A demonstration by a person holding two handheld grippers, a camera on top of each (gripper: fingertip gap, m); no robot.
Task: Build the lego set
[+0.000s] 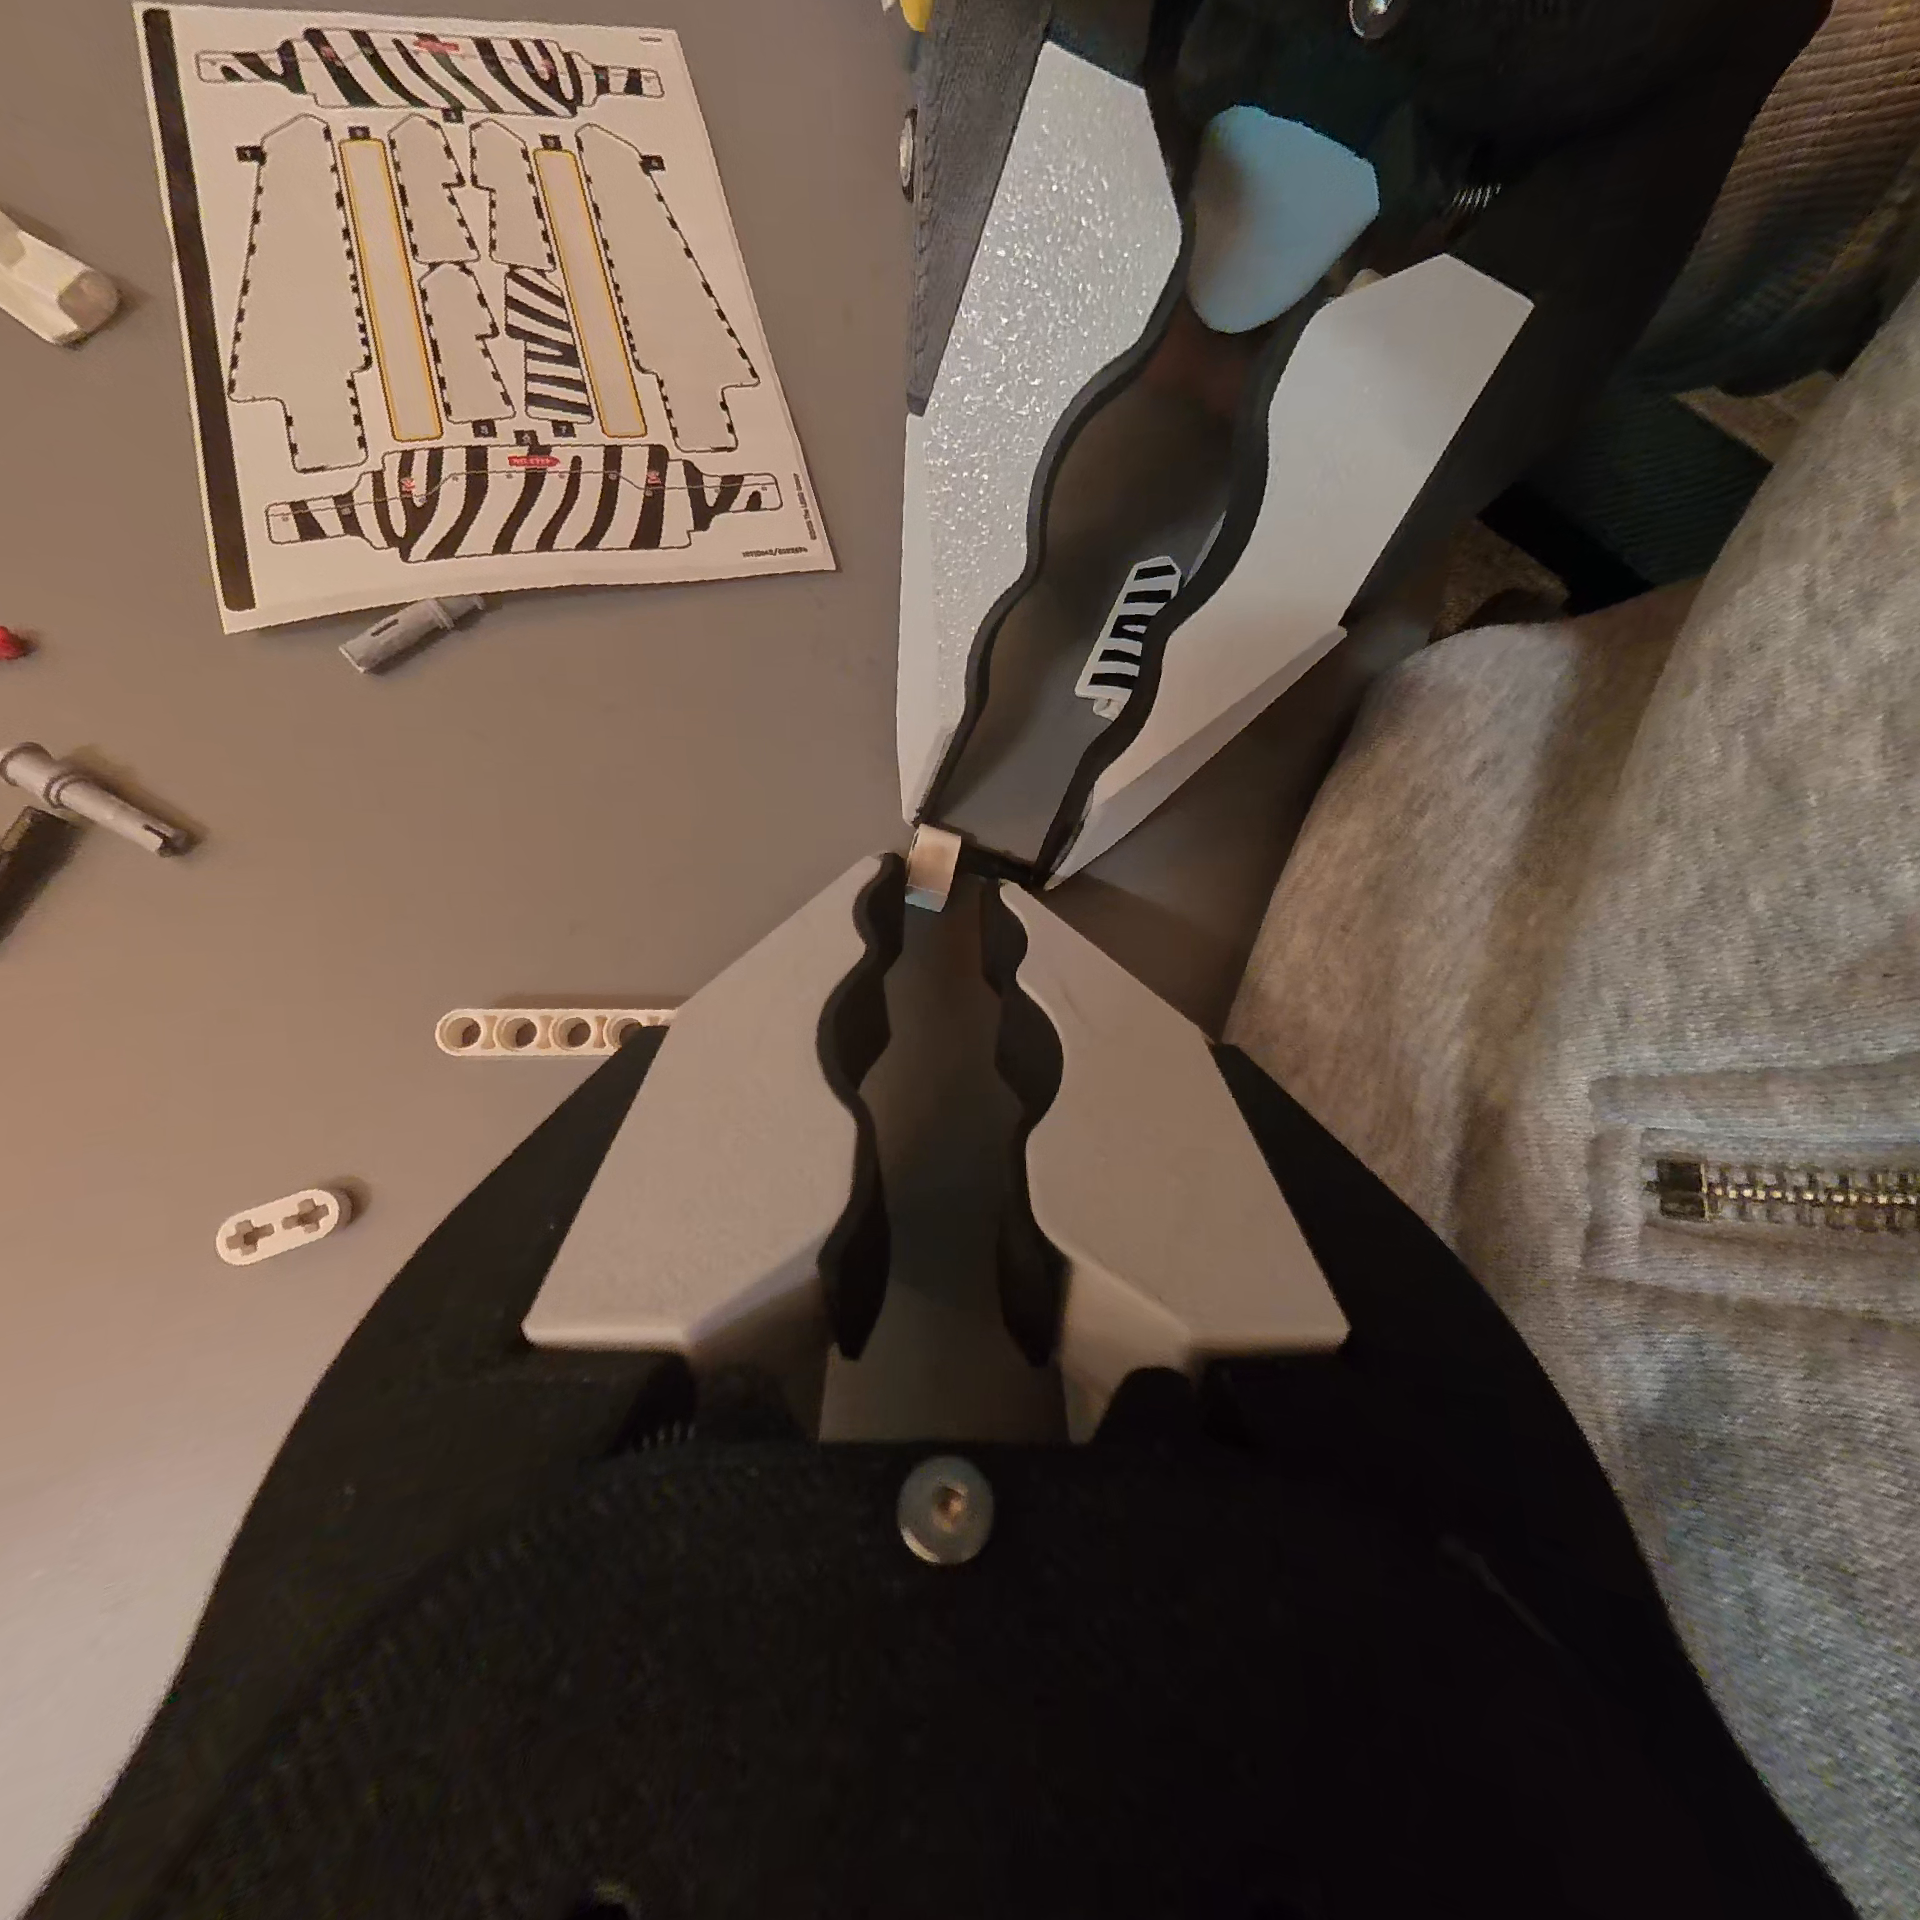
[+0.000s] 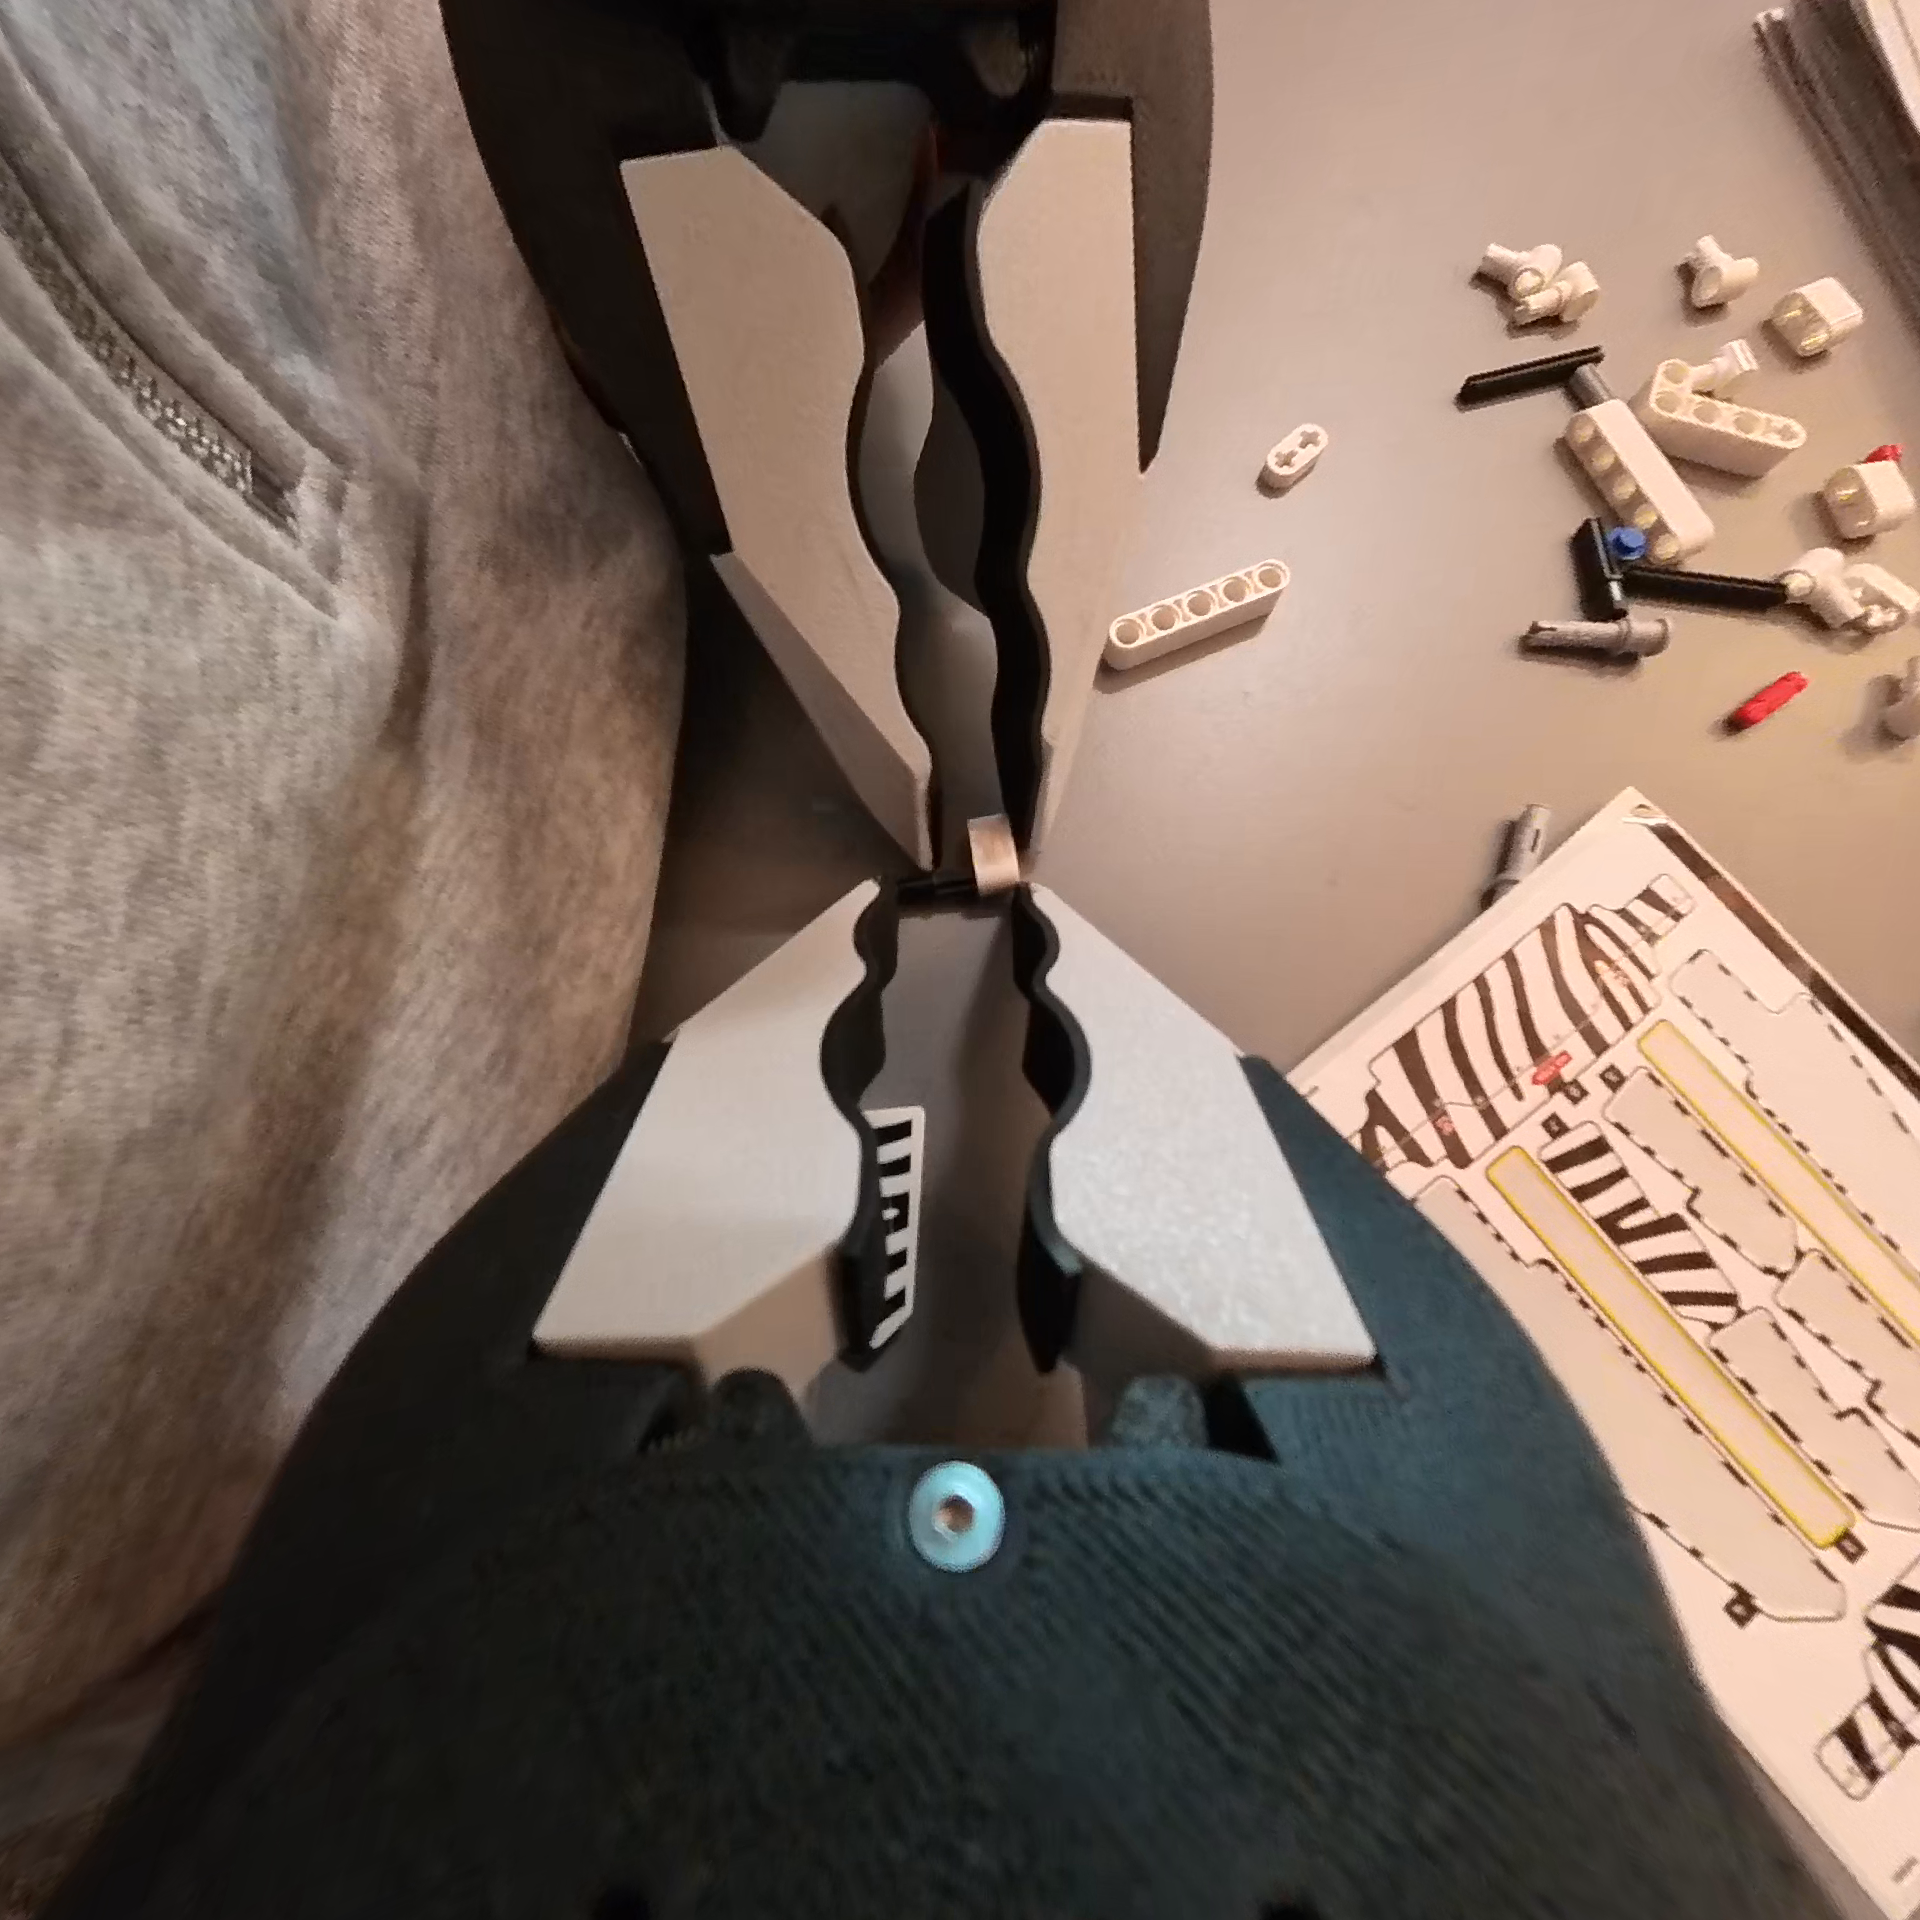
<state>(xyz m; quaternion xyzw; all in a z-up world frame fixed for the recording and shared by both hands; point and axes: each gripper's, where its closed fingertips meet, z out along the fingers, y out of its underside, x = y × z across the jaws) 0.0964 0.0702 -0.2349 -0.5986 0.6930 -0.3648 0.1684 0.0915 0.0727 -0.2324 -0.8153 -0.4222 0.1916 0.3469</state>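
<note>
Fingertips meet nose to nose above the worktop (image 1: 520, 831) edge: my left fingers (image 1: 940, 883) pinch a small pale bushing (image 1: 928, 871), my right fingers (image 2: 951, 891) pinch a short black pin (image 2: 932, 886) touching it. Sticker sheet (image 1: 488, 312) lies beyond.

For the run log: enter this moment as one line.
step: joining | left tongs: shut on pale bush | right tongs: shut on black pin | tips: meeting | sticker sheet: on table

Zebra-striped black-and-white sticker sheet (image 1: 488, 312), grey table (image 1: 520, 831), white 5-hole beam (image 2: 1195, 613)
</note>
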